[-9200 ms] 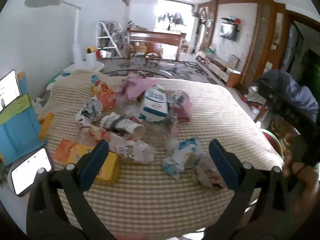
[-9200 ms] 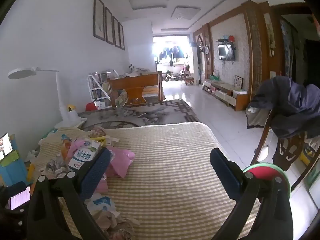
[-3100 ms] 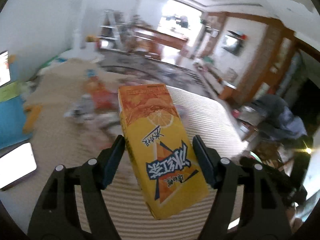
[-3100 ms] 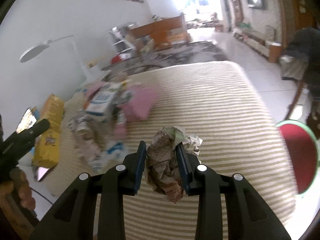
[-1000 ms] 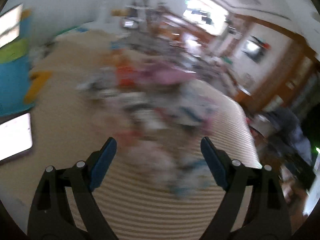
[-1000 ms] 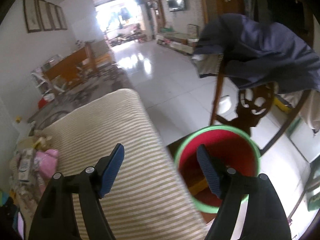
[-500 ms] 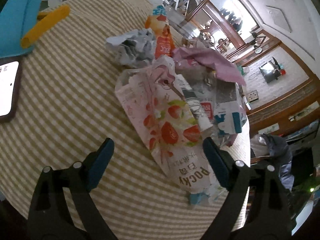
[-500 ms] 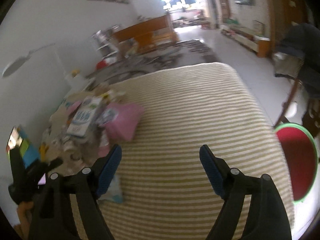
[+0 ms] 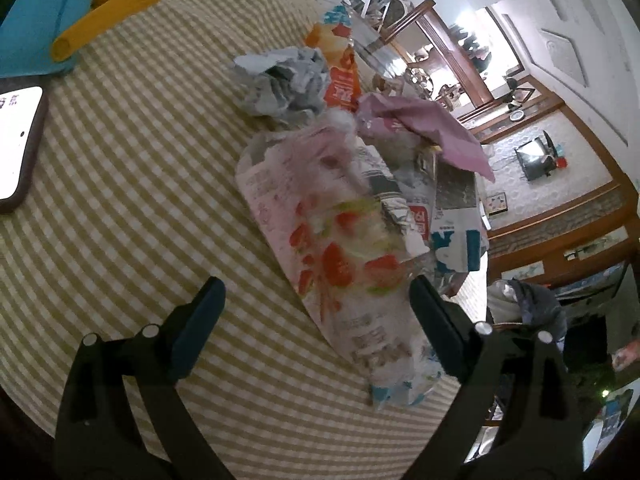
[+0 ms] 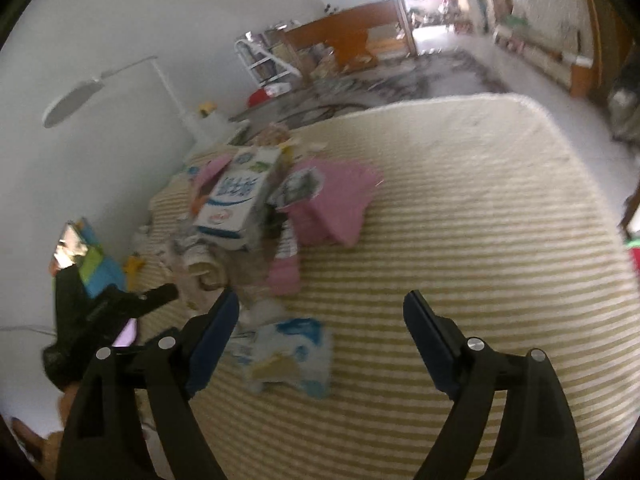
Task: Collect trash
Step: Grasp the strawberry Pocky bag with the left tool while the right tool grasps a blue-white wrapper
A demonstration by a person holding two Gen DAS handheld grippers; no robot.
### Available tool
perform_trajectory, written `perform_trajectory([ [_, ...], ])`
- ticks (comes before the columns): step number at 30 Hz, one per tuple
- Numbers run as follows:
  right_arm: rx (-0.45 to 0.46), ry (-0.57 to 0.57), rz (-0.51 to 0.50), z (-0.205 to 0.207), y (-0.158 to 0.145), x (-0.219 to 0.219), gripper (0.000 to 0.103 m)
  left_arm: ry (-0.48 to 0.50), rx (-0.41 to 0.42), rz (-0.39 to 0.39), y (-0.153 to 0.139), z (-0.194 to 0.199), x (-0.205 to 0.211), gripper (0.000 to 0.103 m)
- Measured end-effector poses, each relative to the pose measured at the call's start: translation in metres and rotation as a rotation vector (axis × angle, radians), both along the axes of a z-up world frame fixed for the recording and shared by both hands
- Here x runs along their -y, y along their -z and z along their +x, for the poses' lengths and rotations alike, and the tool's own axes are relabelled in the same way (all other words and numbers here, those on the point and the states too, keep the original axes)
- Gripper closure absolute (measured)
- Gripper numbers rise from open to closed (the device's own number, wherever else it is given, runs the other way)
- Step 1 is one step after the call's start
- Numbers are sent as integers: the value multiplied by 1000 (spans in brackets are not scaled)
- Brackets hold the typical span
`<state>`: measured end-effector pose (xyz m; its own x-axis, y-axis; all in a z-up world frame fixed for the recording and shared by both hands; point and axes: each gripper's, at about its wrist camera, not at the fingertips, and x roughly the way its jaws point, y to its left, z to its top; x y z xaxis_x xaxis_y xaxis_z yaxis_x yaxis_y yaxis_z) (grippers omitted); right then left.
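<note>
Left wrist view showed the worktop (image 9: pixel 132 184), covered in a tan and white checked cloth, filling most of the frame, with the trash heap lying across its middle. The same worktop (image 10: pixel 472 240) appeared in the right wrist view, its far right half bare. The largest item of trash, a pink strawberry-print snack wrapper (image 9: pixel 332 248), lay flat, its near end between the left gripper's fingers but untouched by either pad. Beyond it rested a pink plastic bag (image 9: pixel 424 128), a ball of crumpled grey paper (image 9: pixel 284 80) and an orange packet (image 9: pixel 340 76), all touching or overlapping one another. The left gripper (image 9: pixel 316 312) was released, jaws spread wide and grasping nothing. The right gripper (image 10: pixel 320 320) was likewise released, its jaws opening, with nothing pressed between them; a crumpled blue and white wrapper (image 10: pixel 288 356) lay on the cloth just inside its left finger. Farther off in that view, a blue and white milk carton (image 10: pixel 240 196) leaned on the heap beside a pink bag (image 10: pixel 336 204). A phone (image 9: pixel 16 148) with a lit screen lay at the worktop's left edge, well apart from the trash.
</note>
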<state>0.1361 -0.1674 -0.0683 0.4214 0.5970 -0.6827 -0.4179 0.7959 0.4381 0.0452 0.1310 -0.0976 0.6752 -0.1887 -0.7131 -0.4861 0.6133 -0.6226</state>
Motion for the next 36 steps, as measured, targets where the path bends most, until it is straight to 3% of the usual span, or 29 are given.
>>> perform_trajectory([
  [5,-80,-66,8,2,14,-23,17,16,8,28,-3,-5,0,12],
  [12,-150,-151,-135,-1,44,-57,18,55,2,49,-7,4,13,12],
  [14,-106,-158,-192,-7,44,-63,36,72,-3,46,-7,7,17,12],
  [15,-96,-171,-199,-8,42,-65,40,84,-8,49,-6,9,20,12],
  [17,-85,-171,-176,-9,37,-62,60,103,-22,60,-3,14,27,12],
  [21,-67,-115,-148,-5,27,-44,67,122,-31,94,0,17,36,12],
  [24,-74,-67,-99,0,22,-29,68,134,-17,79,0,17,37,28],
  [27,-77,-28,-61,6,17,-15,68,165,14,63,-3,17,43,50],
  [31,-83,-11,-33,9,14,-7,67,231,20,103,-14,19,54,54],
  [36,-71,-9,-29,6,11,0,67,250,29,53,-19,14,39,56],
])
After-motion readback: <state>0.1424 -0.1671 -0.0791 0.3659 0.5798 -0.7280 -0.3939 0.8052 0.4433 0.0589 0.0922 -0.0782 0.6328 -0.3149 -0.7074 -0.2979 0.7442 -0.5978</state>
